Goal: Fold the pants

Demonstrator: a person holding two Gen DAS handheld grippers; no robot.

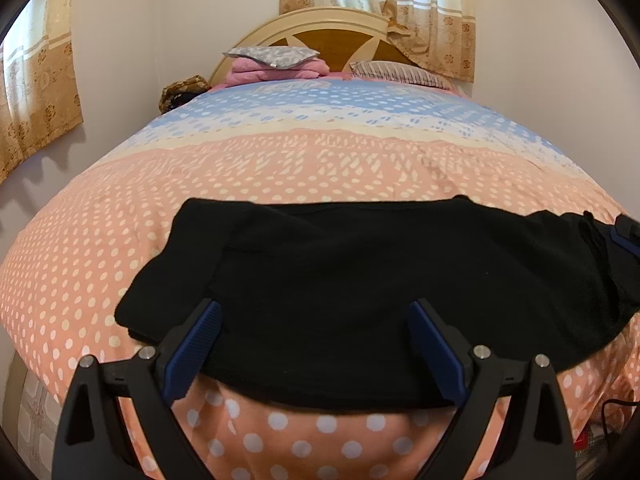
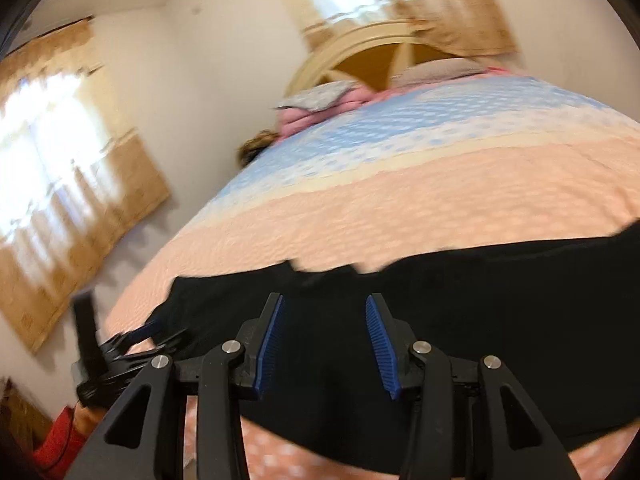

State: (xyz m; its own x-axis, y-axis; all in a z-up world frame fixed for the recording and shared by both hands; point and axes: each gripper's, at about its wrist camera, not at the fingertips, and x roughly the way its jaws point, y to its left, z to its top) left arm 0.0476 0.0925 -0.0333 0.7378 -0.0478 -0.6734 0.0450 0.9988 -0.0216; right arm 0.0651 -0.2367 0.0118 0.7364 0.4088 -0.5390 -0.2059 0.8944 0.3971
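In the left wrist view, the curtain (image 1: pixel 36 92) hangs at upper left and the polka-dot bedspread (image 1: pixel 80 264) fills the middle. The black pants (image 1: pixel 360 280) lie across the lower centre of the frame, already doubled into a broad band with layered edges showing at their left end. The left gripper (image 1: pixel 314 344) sits at bottom centre, jaws spread wide above the cloth, grasping nothing. In the blurred right wrist view, the right gripper (image 2: pixel 324 344) at lower centre is partly parted over the pants, its pads apparently clear of the fabric. Judging by this, one fold seems done; a further fold and tidying likely remain.
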